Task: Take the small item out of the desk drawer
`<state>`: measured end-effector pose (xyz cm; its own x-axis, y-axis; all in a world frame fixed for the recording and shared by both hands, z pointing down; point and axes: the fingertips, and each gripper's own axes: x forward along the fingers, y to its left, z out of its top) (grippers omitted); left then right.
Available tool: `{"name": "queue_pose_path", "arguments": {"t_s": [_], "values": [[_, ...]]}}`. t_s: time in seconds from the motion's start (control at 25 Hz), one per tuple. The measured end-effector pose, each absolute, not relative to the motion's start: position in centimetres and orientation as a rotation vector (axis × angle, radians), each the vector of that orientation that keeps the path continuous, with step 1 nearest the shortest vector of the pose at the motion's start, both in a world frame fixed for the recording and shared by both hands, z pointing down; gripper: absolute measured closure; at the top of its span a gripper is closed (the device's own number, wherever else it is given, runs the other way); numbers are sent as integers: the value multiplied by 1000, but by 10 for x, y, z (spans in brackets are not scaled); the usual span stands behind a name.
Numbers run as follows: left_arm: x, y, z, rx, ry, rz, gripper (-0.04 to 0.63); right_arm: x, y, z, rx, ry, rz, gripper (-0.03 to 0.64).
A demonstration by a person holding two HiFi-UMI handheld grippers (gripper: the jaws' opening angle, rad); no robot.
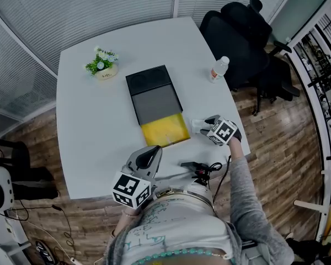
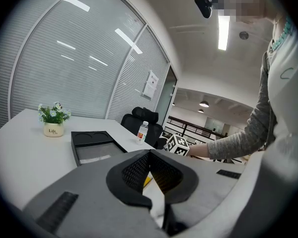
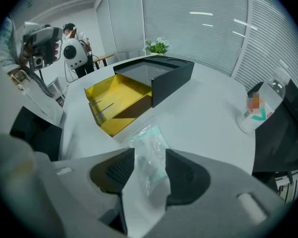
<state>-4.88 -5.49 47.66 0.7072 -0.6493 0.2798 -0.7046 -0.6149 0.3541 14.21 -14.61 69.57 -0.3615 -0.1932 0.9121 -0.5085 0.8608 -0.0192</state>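
Straddling without pressing the clear plastic packet (image 3: 148,148): right gripper (image 3: 150,155), jaws wide apart. Lying on the white table (image 1: 88,93) just right of the pulled-out yellow drawer (image 3: 116,100); contents indistinct. Left gripper (image 2: 149,155) closed, empty. "Life" on the planter (image 2: 53,130); bottle (image 3: 260,108) label blurred over.

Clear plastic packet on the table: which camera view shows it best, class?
Right gripper view: the packet lies close up between the open jaws of the right gripper. The head view shows only a small pale patch near the yellow drawer. The left gripper view misses it.
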Motion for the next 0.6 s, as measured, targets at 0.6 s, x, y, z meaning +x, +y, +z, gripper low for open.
{"name": "queue_pose_path", "arguments": {"t_s": [0.6], "values": [[-49, -54, 480, 2468, -1057, 174, 598, 145, -141, 699, 516, -1936, 348, 430]]}}
